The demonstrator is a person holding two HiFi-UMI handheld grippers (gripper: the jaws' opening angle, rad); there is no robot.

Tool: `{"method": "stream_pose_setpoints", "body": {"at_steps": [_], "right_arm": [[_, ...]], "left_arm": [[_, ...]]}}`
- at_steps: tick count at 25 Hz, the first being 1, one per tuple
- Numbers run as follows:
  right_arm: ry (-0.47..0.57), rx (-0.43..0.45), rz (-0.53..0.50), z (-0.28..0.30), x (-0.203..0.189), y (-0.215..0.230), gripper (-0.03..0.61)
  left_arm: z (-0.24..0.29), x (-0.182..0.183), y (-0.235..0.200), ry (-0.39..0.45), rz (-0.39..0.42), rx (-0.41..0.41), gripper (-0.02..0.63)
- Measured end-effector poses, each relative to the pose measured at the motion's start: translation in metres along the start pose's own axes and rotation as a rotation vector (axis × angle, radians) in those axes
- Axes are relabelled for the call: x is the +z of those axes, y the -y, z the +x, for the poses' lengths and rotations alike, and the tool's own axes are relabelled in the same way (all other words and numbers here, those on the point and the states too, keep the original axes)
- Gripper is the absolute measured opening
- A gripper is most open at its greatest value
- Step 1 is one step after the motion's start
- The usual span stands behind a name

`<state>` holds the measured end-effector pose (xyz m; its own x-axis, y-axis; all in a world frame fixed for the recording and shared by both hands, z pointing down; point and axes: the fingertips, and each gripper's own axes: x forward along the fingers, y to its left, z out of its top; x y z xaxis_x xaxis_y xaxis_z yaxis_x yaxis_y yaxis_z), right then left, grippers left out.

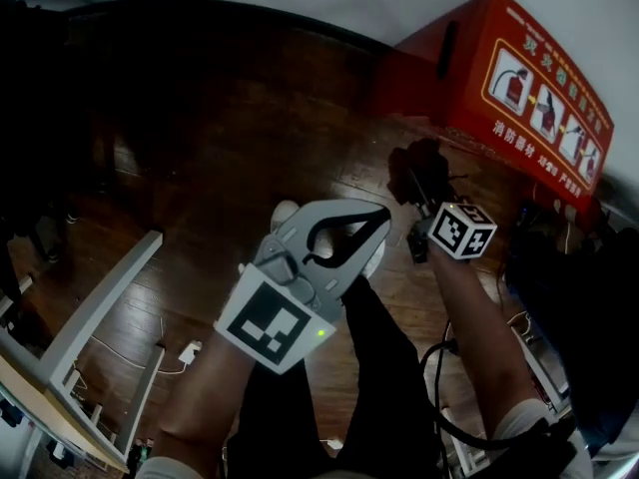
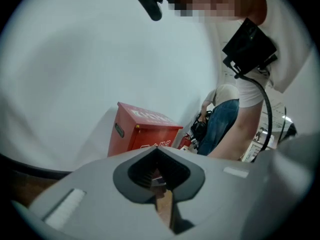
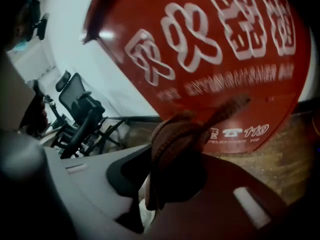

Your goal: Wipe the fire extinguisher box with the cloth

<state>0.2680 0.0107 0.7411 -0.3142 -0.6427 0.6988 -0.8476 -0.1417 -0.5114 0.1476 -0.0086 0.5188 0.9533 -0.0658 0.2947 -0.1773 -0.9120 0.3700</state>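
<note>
Wood floor (image 1: 230, 148) fills most of the head view, with a white wall (image 2: 75, 74) behind it.

The fire extinguisher box (image 1: 529, 88) is red and stands on the floor against the wall, upper right of the head view. It has a pictogram strip along its top face. In the right gripper view its front (image 3: 200, 49) takes up nearly the whole frame, showing large white characters and "119" low down. The left gripper view shows the box (image 2: 140, 131) further off and seen corner-on.

A white desk frame (image 1: 100, 302) sits at the left edge of the head view. A black office chair (image 3: 80, 104) stands off to the side of the box.

Left gripper (image 1: 374, 223): held in front of the person's legs and well apart from the box. Its jaws are together at the tips (image 2: 156, 151) with nothing between them. Only floor shows through the slit.

Right gripper (image 1: 419, 203): out ahead and pointed at the box front. Its jaws (image 3: 165, 159) are clamped on the cloth.

The cloth (image 3: 175, 144) is dark brown and bunched. It sticks up out of the jaws with one corner trailing toward the box face. In the head view the cloth (image 1: 421, 168) sits near the box's lower left corner. I can't tell whether it's touching the box.

A white plug (image 1: 189, 351) with a thin cable lies on the floor by the desk frame.
</note>
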Motion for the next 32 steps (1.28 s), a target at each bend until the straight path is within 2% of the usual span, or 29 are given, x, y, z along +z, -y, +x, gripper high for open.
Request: {"method": "stream_pose_setpoints", "body": {"at_steps": [3,6,9,11,15,18,21,26,28,30,32], "right_arm": [[-0.086,0.077,-0.218,-0.063,0.029,-0.072,0.058],[-0.203,0.147,-0.529,-0.113,0.068,-0.128,0.058],[-0.292,0.154,-0.889,-0.139,0.123,-0.162,0.058],[-0.337,0.131,-1.040,-0.144,0.162,-0.179,0.058],[-0.464,0.056,-1.204,-0.118,0.228,-0.181,0.058],[-0.614,0.054,-1.356,-0.078,0.242,-0.161,0.058],[-0.798,0.085,-1.508,-0.042,0.237,-0.134,0.058],[-1.220,0.168,-1.746,-0.003,0.202,-0.093,0.058],[-1.402,0.210,-1.791,0.006,0.186,-0.071,0.058],[-1.567,0.227,-1.794,0.013,0.173,-0.045,0.058],[-1.699,0.185,-1.757,0.021,0.170,-0.018,0.058]], "left_arm": [[-0.017,0.032,-0.003,0.022,-0.021,0.037,0.000],[-0.033,0.059,-0.008,0.033,-0.039,0.071,0.000],[-0.052,0.087,-0.016,0.051,-0.006,0.117,0.000],[-0.067,0.103,-0.023,0.075,0.034,0.140,-0.001],[-0.087,0.125,-0.043,0.110,0.050,0.186,0.000],[-0.090,0.126,-0.056,0.120,0.011,0.234,0.000],[-0.088,0.123,-0.071,0.118,-0.018,0.279,0.000],[-0.093,0.116,-0.101,0.102,-0.065,0.382,0.000],[-0.088,0.110,-0.108,0.100,-0.106,0.409,0.000],[-0.079,0.105,-0.113,0.112,-0.150,0.425,0.000],[-0.069,0.101,-0.119,0.131,-0.172,0.429,0.000]]}}
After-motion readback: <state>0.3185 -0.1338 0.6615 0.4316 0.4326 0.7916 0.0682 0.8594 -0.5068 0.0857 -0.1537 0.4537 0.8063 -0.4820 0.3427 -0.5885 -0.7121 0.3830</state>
